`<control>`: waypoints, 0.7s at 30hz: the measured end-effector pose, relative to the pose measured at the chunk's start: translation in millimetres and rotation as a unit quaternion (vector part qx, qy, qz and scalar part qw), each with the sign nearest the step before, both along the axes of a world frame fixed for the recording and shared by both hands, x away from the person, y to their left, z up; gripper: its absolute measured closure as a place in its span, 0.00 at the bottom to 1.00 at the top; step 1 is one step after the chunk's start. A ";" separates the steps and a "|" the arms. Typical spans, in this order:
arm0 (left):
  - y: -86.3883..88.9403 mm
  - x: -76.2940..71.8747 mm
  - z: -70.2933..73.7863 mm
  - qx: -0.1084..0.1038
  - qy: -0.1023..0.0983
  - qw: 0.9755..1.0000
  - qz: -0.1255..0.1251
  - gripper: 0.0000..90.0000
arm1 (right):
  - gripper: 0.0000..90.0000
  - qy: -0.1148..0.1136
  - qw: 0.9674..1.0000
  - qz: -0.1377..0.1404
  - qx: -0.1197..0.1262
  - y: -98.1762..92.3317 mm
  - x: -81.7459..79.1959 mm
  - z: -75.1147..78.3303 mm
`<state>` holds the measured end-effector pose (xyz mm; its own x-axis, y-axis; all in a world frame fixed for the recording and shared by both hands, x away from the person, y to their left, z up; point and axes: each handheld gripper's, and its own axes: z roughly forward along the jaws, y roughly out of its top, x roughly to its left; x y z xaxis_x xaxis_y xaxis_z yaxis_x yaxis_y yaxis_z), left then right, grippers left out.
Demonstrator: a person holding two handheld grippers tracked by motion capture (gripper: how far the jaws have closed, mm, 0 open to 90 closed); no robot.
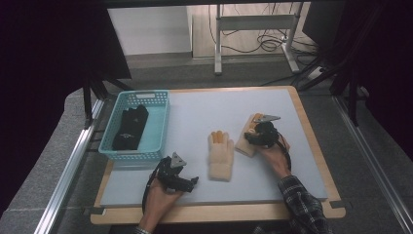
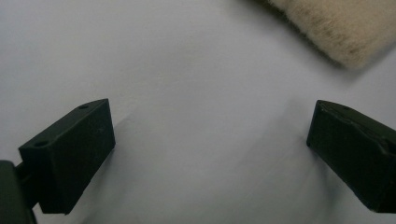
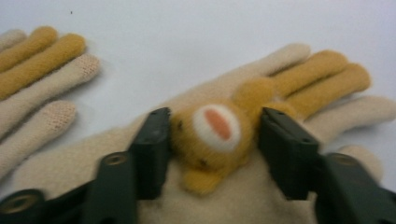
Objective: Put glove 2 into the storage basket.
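Black jaws of the right gripper (image 3: 212, 135) are closing from both sides on a raised yellow plush patch (image 3: 217, 128) sewn to the back of a cream glove (image 3: 243, 196), pads touching its fuzzy edges; it looks pinched, though how firmly I cannot tell. Seen from the high view, this right gripper (image 1: 257, 134) is sitting on top of that right-hand glove (image 1: 245, 145), which is lying flat on the grey mat (image 1: 204, 112), fingers pointing away from the person. Just beside it, not touching, the second cream glove (image 1: 220, 156) is lying the same way, its orange-tipped fingers (image 3: 39, 51) reaching into the corner of the right gripper view.

Farther out, the left gripper (image 1: 184, 181) is resting near the front edge of the mat with its jaws spread wide over bare surface and nothing between them; the cuff of the second glove (image 2: 336, 28) is showing at the top of its view. A turquoise basket (image 1: 158, 127) at the left of the table is already holding dark gloves (image 1: 130, 127).

Judging from this, the pick-up of the right-hand glove is in hand. Next it needs a secure grip on the fabric, then a lift and a carry across to the basket, with the other glove left undisturbed.
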<state>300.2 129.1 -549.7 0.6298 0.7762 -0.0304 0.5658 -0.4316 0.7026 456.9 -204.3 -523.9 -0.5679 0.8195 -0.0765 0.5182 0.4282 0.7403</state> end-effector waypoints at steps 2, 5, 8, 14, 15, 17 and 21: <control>0.0 0.0 0.0 0.000 0.000 1.000 0.000 0.02 | 0.60 0.008 1.000 -0.003 0.007 -0.3 -1.2 1.0; 0.0 -0.1 0.0 0.000 0.000 1.000 0.000 0.02 | 0.65 0.007 1.000 -0.001 0.014 -3.5 -3.9 4.1; -0.1 0.0 -0.1 -0.001 0.000 1.000 0.000 0.02 | 0.66 0.005 1.000 0.004 0.022 -8.5 -6.9 8.1; 0.2 0.1 0.1 0.000 0.001 1.000 -0.001 0.02 | 0.67 -0.003 0.999 0.018 0.042 -17.3 -15.6 24.6; 0.2 0.1 0.1 0.001 0.001 1.000 -0.001 0.02 | 0.67 -0.005 0.999 0.022 0.043 -17.9 -17.7 28.2; 0.2 0.1 0.1 0.001 0.001 1.000 -0.001 0.02 | 0.67 -0.008 0.998 0.033 0.047 -18.5 -22.1 35.5; 0.2 0.1 0.1 0.001 0.001 1.000 -0.001 0.02 | 0.67 -0.012 0.997 0.055 0.053 -18.0 -32.6 49.2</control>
